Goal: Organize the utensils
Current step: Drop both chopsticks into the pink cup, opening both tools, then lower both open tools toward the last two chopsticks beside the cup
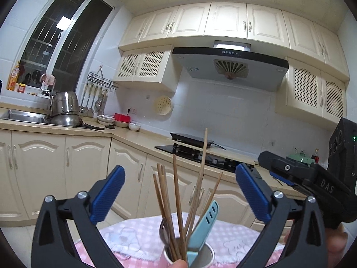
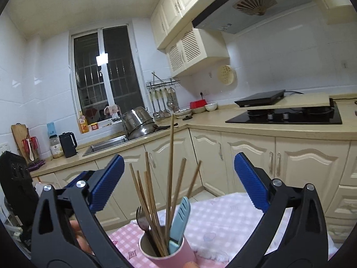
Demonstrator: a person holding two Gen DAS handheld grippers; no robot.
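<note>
A pink cup [image 2: 178, 254] stands on a pink checked tablecloth [image 2: 223, 218]. In it are several wooden chopsticks [image 2: 151, 201], a light blue slotted utensil [image 2: 180, 218] and a dark fork [image 2: 141, 218]. My right gripper [image 2: 179, 158] is open, its blue pads wide on either side above the cup and touching nothing. In the left wrist view the same cup [image 1: 207, 256], chopsticks [image 1: 178, 201] and blue utensil [image 1: 205, 221] sit between the wide blue pads of my open left gripper [image 1: 179, 172]. The right tool's black body [image 1: 312, 178] shows at the right.
Cream base cabinets [image 2: 245, 156] and an L-shaped counter run behind the table. On the counter are a sink with stacked steel pots [image 2: 138, 125], a black hob [image 2: 285, 116], bowls and hanging ladles [image 2: 162, 105]. A person's fingertip [image 1: 178, 263] shows at the bottom edge.
</note>
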